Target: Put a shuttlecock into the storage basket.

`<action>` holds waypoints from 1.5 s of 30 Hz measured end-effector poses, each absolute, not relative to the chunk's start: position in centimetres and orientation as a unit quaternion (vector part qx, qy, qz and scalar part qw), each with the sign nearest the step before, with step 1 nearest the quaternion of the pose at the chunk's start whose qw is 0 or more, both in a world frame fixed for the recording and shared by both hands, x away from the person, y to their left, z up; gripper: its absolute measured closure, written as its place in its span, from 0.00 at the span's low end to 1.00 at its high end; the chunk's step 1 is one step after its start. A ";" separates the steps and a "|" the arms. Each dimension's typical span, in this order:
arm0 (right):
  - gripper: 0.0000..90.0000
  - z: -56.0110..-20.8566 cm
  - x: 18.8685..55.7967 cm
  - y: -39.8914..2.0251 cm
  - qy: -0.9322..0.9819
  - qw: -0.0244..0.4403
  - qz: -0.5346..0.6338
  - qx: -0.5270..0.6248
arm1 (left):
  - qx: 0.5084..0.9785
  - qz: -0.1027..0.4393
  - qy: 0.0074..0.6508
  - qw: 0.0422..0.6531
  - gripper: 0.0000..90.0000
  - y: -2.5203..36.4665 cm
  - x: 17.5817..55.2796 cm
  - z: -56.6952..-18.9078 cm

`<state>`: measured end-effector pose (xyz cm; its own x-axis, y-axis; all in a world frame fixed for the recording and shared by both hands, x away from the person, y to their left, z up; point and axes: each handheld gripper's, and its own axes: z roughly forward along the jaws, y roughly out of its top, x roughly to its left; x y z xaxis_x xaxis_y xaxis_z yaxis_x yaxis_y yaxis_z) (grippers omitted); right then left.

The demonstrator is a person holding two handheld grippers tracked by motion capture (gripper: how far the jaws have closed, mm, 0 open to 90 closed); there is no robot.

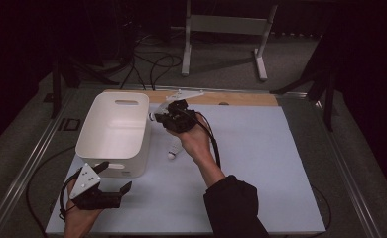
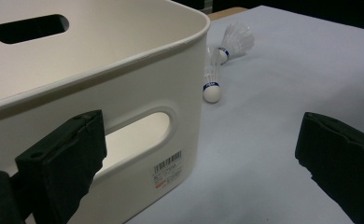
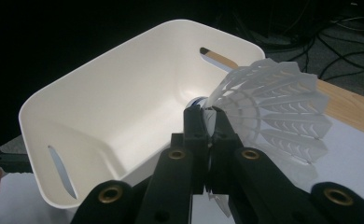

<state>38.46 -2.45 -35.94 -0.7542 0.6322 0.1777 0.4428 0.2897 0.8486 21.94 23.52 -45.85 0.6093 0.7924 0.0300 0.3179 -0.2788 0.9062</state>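
One feathery plastic shuttlecock (image 3: 273, 107) pinched over smooth, rounded white bin (image 3: 101, 107).

The bin (image 1: 113, 133) blocks the table's left; 2 shuttlecocks (image 2: 216, 70) lie beside it.

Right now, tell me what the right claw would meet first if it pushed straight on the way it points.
Probably nothing at once: the right claw, shut on a white feathered shuttlecock, points over the rim into the open white plastic bin. Going on, it would likely meet the bin's inner floor or far wall; depth is unclear.
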 end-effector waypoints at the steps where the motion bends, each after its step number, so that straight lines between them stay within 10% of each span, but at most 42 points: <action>1: 0.99 -35.9 38.5 -2.4 0.798 0.097 0.491 0.335 | 0.760 0.249 0.365 0.476 0.02 23.5 21.9 -45.8; 37: 0.98 -35.8 37.9 1.1 0.820 0.094 0.481 0.296 | 0.758 0.250 0.369 0.476 0.01 23.5 21.9 -45.8; 45: 0.51 -36.1 38.1 1.2 0.829 0.079 0.466 0.299 | 0.757 0.251 0.370 0.477 0.01 23.6 21.9 -45.8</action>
<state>38.11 1.22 -36.12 -0.8082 0.5700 0.1478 0.4220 0.3856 0.8205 21.92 23.55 -45.82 0.6011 0.7987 0.0272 0.3206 -0.2722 0.9073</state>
